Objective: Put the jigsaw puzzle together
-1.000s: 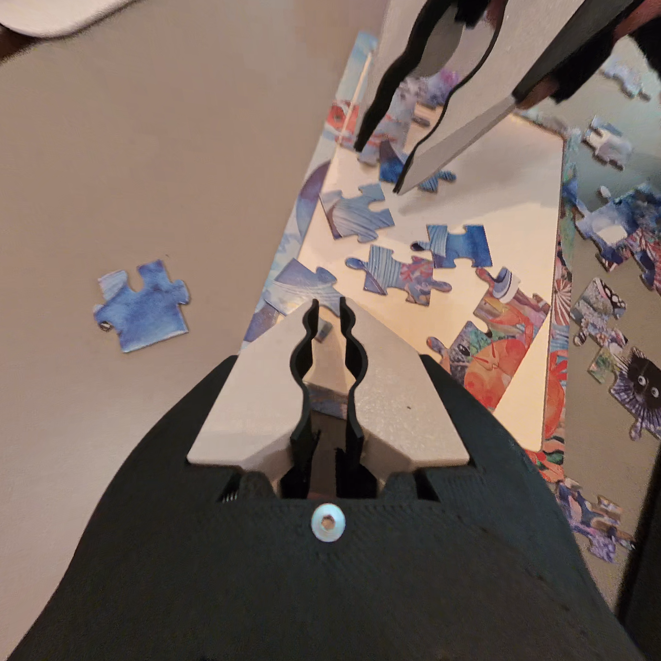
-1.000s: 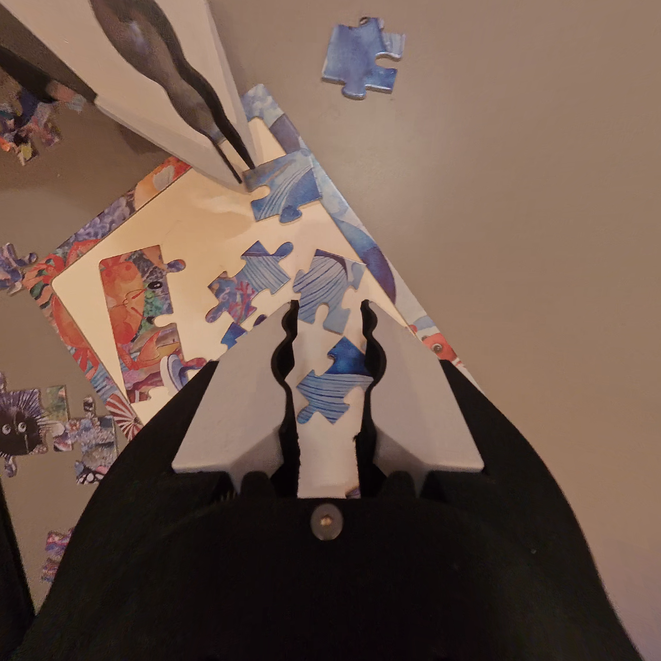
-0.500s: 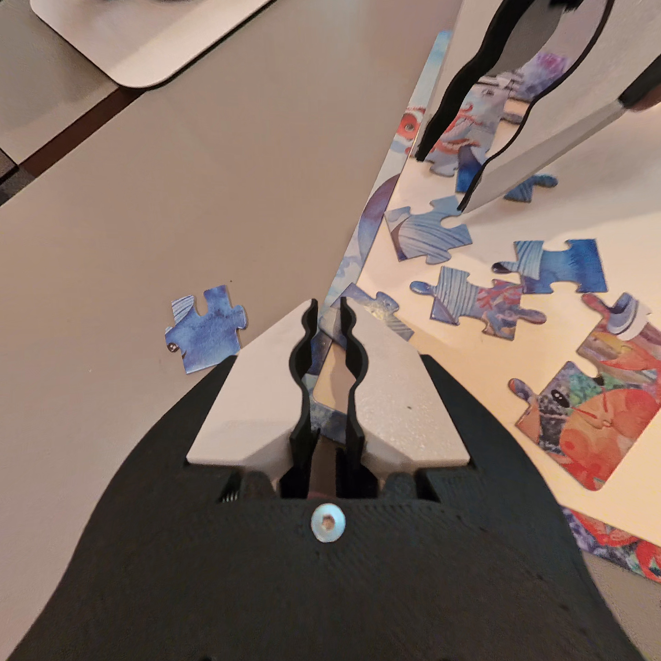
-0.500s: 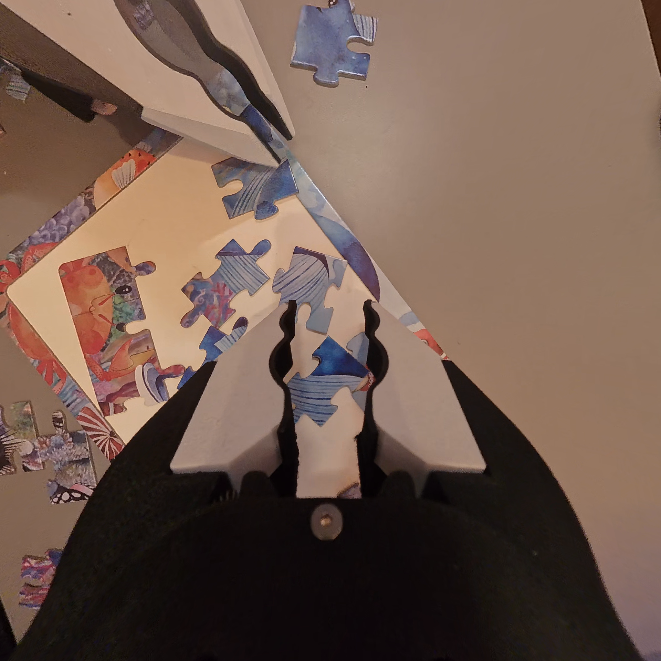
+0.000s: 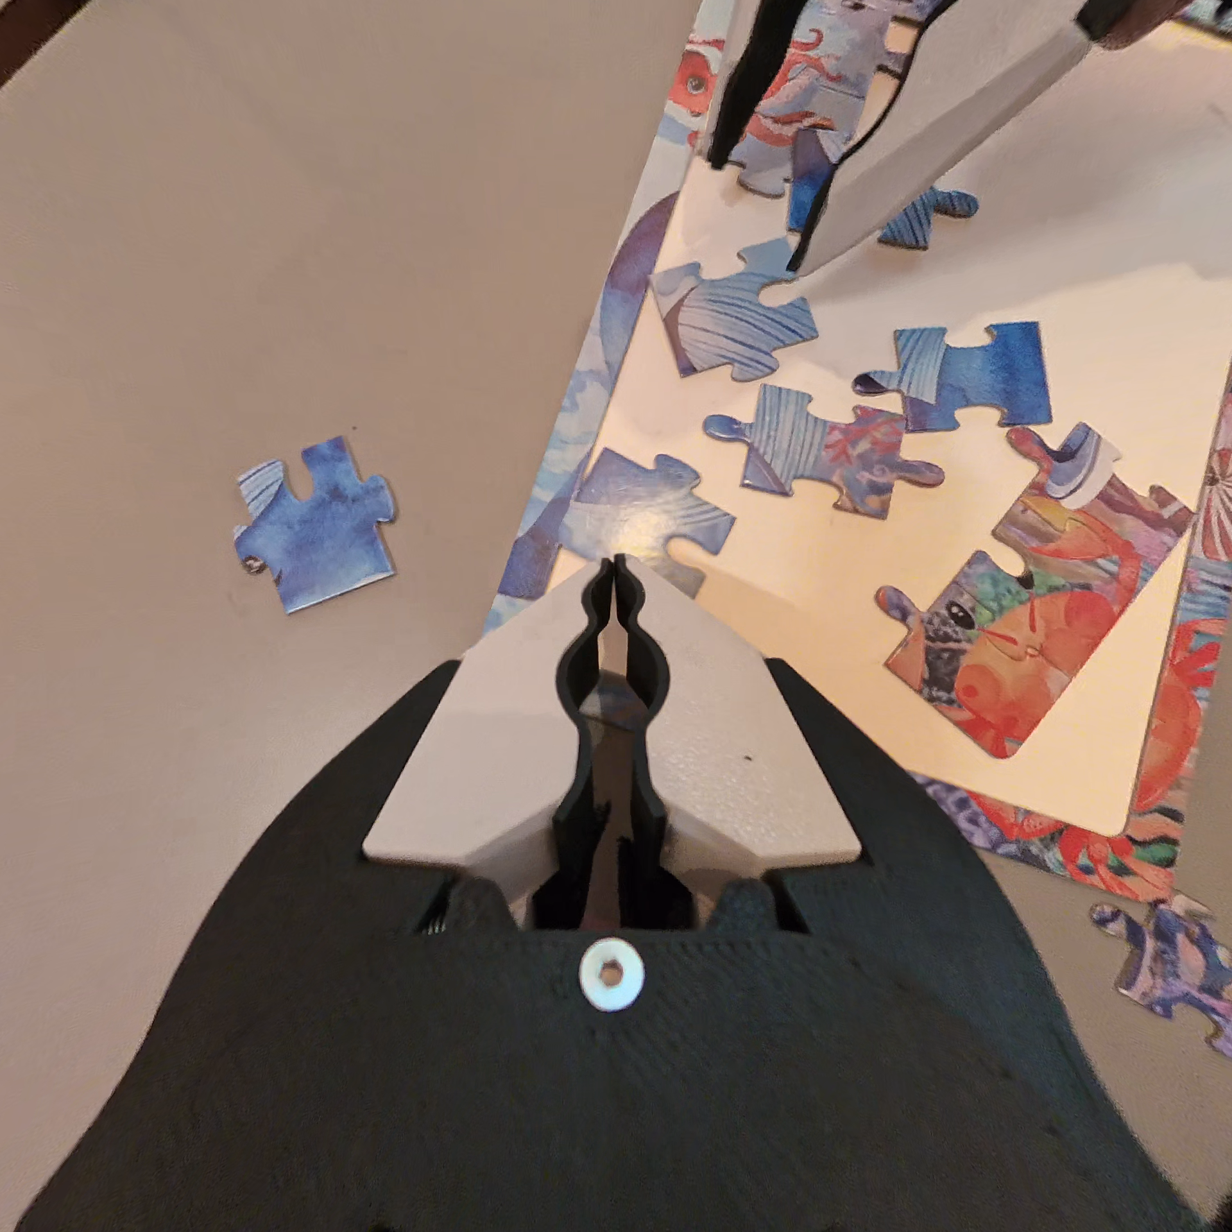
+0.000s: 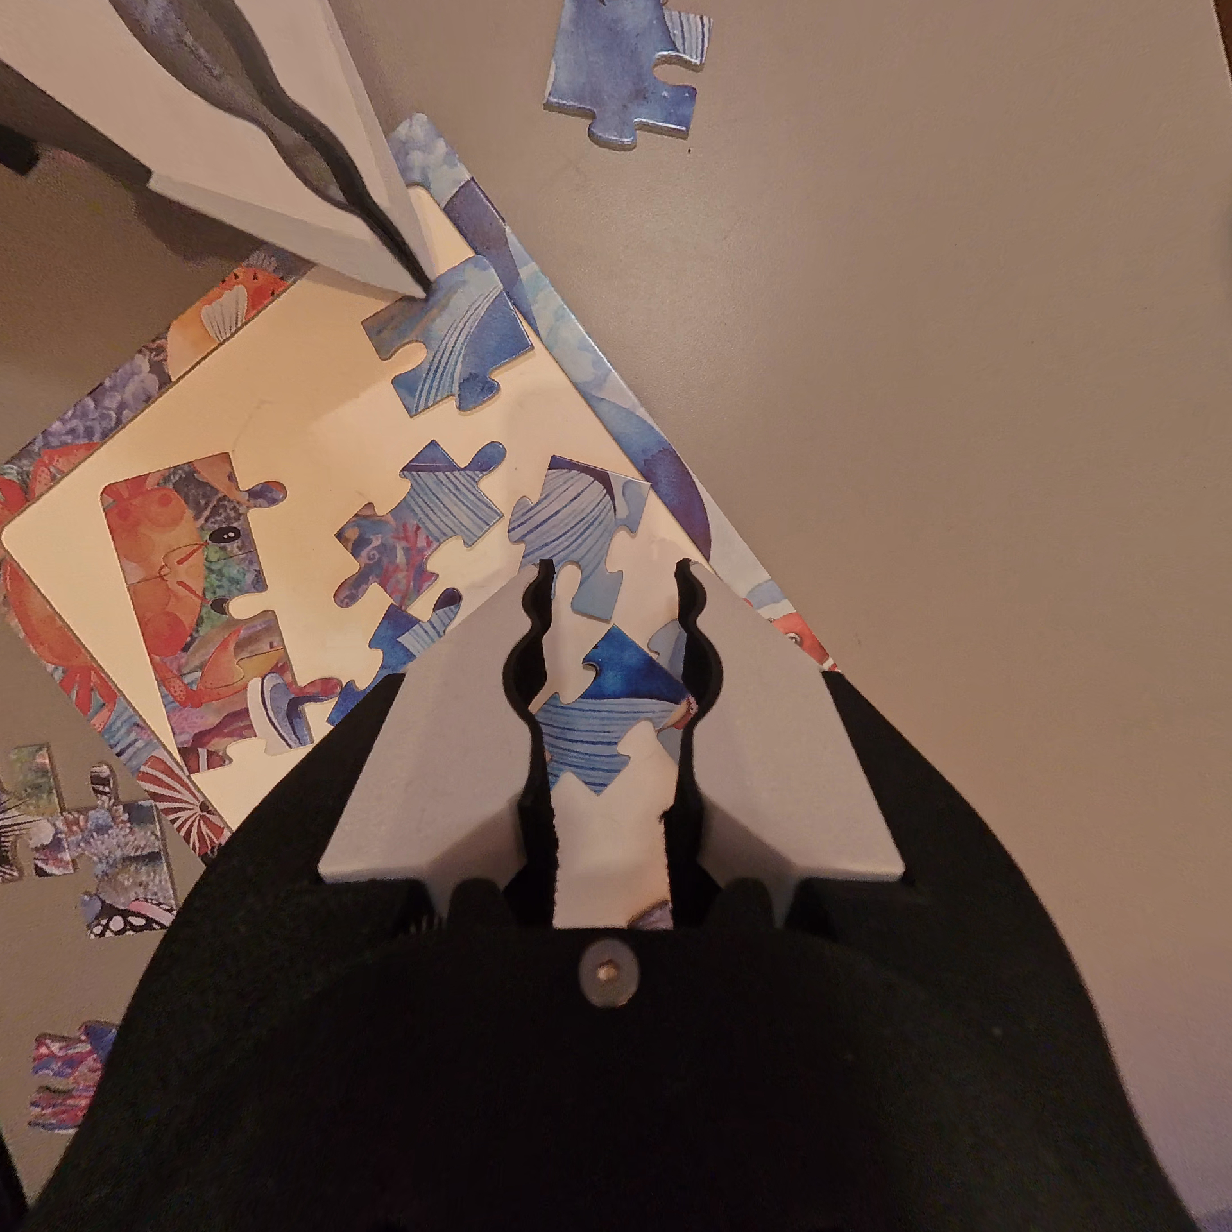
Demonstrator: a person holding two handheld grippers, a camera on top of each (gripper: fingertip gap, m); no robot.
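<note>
A puzzle tray with a cream base and a printed border lies on the tan table. My left gripper is shut, its tips resting on the near edge of a blue whale piece by the tray's border; it also shows in the right wrist view touching that piece. My right gripper is open above the tray, with a blue striped piece lying flat between its fingers. It hangs over the tray's far part in the left wrist view. An assembled orange crab section fills one tray corner.
A loose blue piece lies on the table left of the tray. Inside the tray lie a striped whale piece, a striped coral piece and a deep blue piece. More loose pieces lie outside the tray. Tip to tip, the grippers are about 11 cm apart.
My left gripper's fingers have closed from a narrow gap to fully shut, and its tips now rest on the blue whale piece. My right gripper stays open over the tray.
</note>
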